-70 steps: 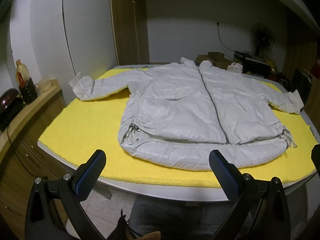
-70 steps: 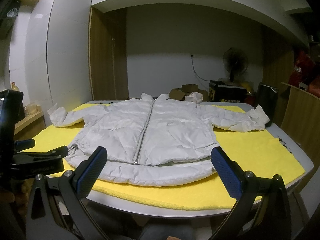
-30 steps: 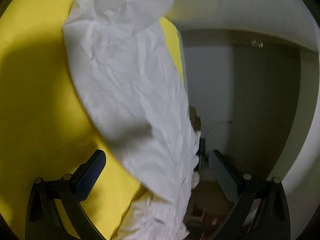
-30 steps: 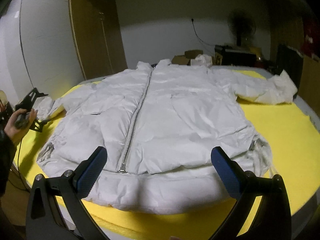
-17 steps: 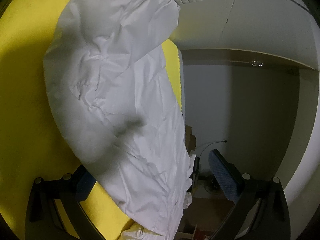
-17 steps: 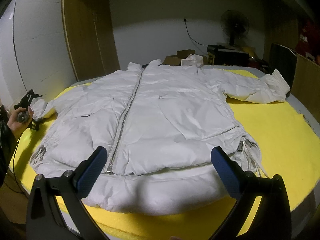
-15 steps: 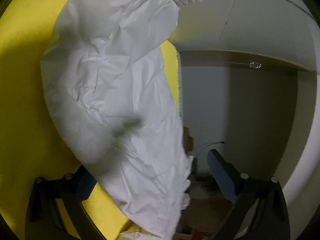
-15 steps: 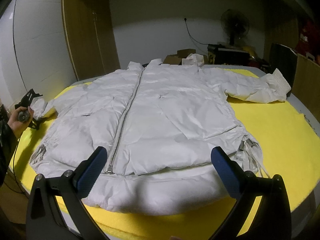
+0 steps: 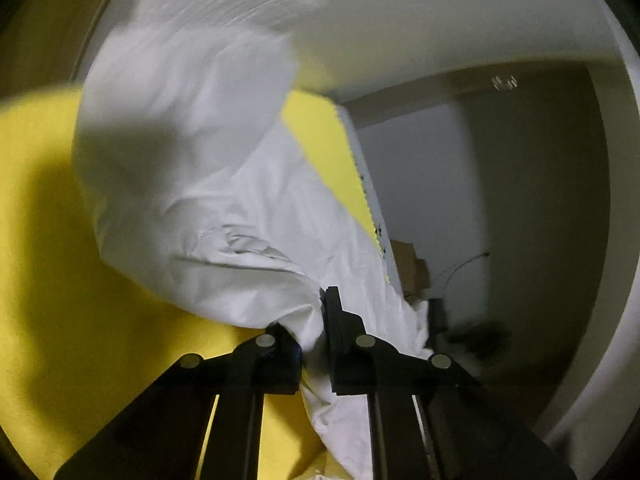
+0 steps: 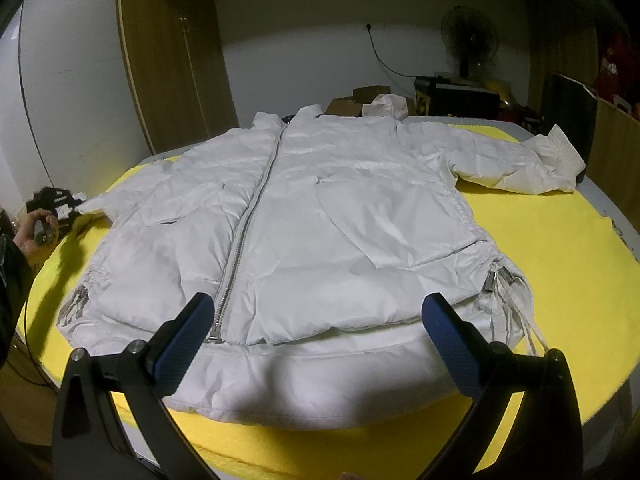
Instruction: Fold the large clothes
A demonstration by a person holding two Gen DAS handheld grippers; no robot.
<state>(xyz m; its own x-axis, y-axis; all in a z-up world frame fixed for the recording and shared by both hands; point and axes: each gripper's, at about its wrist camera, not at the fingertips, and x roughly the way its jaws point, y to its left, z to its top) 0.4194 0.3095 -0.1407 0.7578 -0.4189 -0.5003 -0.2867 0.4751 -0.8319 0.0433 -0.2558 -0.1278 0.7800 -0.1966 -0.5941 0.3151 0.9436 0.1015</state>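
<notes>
— Item one: white puffer jacket (image 10: pixel 320 240). Location?
— Laid flat, front up, on yellow mat (image 10: pixel 560 248) covering round table (image 10: pixel 612 200); collar toward 12 o'clock, hem toward 6 o'clock. Silver zipper (image 10: pixel 248 236) closed, running collar to hem.

— Sleeves?
— One sleeve (image 10: pixel 516 164) stretched toward 2 o'clock, cuff near mat edge. Other sleeve (image 9: pixel 224 184) reaching 9 o'clock, cuff end pinched.

— Left gripper (image 9: pixel 314 340)?
— Clamped on sleeve cuff; white fabric bunched between the dark fingers (image 9: pixel 344 320), sleeve trailing away above yellow mat. Upper part of sleeve blurred. Same gripper visible in right wrist view at 9 o'clock, held in left hand (image 10: pixel 38 234).

— Right gripper (image 10: pixel 316 340)?
— Spread wide, nothing between the blue pads (image 10: pixel 184 336); positioned just off the hem at 6 o'clock, apart from fabric.

— Hem details?
— Drawcords with metal toggles (image 10: pixel 496 280) at 4 o'clock corner; matching gathered cords (image 10: pixel 74 304) at 8 o'clock corner.

— Surroundings?
— Wooden wardrobe (image 10: pixel 172 60) at 11 o'clock, standing fan (image 10: pixel 470 40) at 1 o'clock, cardboard boxes (image 10: pixel 360 100) behind collar.
</notes>
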